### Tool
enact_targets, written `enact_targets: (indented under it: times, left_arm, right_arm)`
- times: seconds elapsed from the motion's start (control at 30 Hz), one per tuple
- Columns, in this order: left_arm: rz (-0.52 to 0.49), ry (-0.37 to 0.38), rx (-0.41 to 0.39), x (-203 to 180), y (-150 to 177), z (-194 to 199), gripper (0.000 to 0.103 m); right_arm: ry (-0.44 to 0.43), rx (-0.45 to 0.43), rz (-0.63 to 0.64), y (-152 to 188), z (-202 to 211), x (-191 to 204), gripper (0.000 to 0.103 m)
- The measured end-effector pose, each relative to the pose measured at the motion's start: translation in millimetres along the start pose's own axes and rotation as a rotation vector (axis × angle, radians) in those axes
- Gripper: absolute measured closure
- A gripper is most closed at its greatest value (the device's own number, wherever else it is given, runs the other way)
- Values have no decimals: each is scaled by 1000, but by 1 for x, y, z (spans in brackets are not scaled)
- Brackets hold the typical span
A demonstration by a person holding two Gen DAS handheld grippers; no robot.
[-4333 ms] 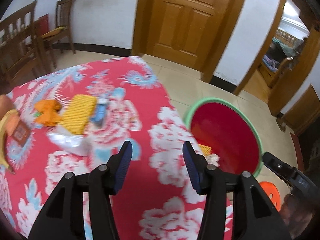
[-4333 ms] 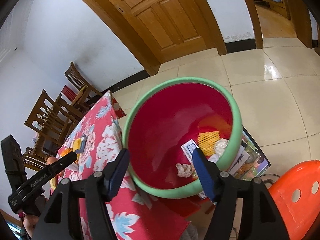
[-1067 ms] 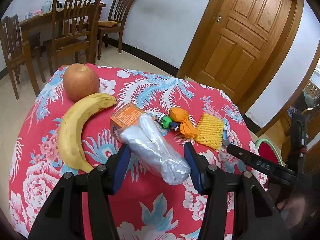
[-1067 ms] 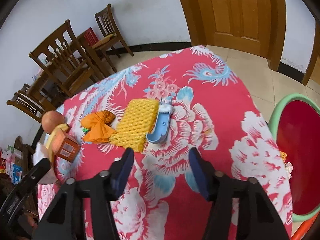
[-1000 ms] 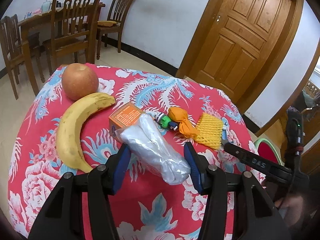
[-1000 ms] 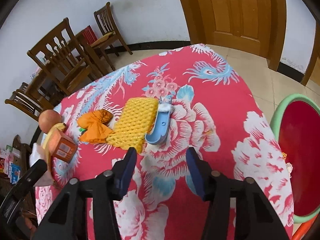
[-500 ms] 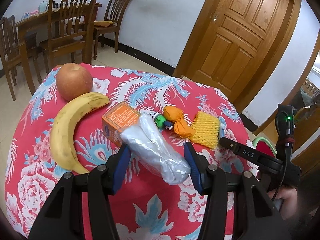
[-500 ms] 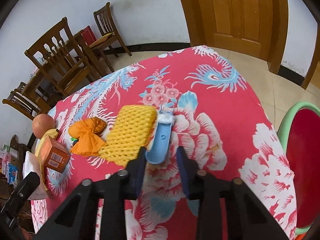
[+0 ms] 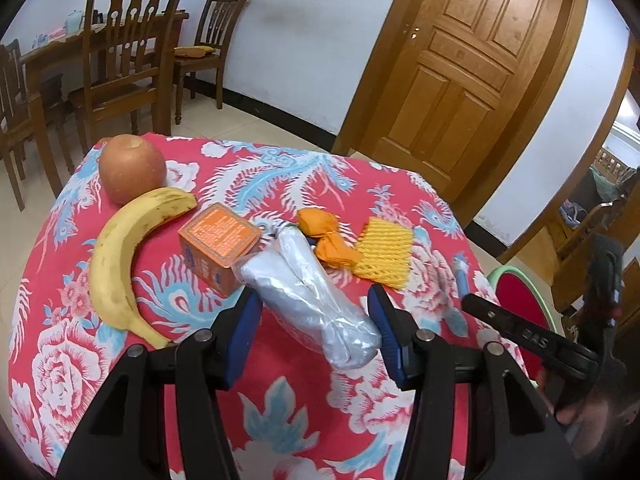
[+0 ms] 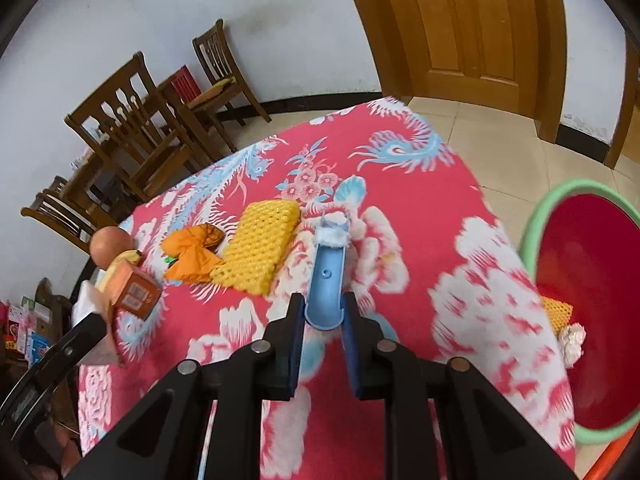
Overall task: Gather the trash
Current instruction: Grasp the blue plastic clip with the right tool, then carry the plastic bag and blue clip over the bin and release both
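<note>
Gripping a blue scoop [image 10: 326, 280], right tool [image 10: 323, 322] just closed; left tool [image 9: 314, 320] apart around plastic bag [image 9: 312, 292].

Soft, even daylight filled both fisheye views, casting only faint shadows. The red floral tablecloth [image 10: 460, 280] smeared with motion blur in the right wrist view. Black vignetting and strong curvature bent the edges.

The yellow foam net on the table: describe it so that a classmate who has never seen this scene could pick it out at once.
Start at the red flowered tablecloth. Near its middle lies a row of litter: the yellow foam net sits flat between a crumpled orange wrapper and a blue curved plastic piece. It is the only rectangular thing with an open honeycomb mesh.
</note>
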State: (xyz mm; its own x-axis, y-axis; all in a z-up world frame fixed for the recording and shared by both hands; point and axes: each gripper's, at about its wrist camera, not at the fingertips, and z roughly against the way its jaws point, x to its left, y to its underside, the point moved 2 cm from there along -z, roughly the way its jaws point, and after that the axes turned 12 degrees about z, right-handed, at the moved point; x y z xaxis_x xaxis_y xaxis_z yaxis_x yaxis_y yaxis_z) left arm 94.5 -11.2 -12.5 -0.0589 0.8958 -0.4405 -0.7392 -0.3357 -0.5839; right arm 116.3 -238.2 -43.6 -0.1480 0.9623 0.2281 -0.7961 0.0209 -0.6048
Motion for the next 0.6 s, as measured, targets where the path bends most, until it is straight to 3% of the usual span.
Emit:
enact_targets:
  times: [0.27,0.6]
  left_arm:
    - [-36,49,14,-27,8,7,48]
    - [-100,121,69,-74,26,3,48]
  right_arm:
    - [-1,-64,-56,26,53,-22,83]
    - [56,-109,-140,57,99,-66,83]
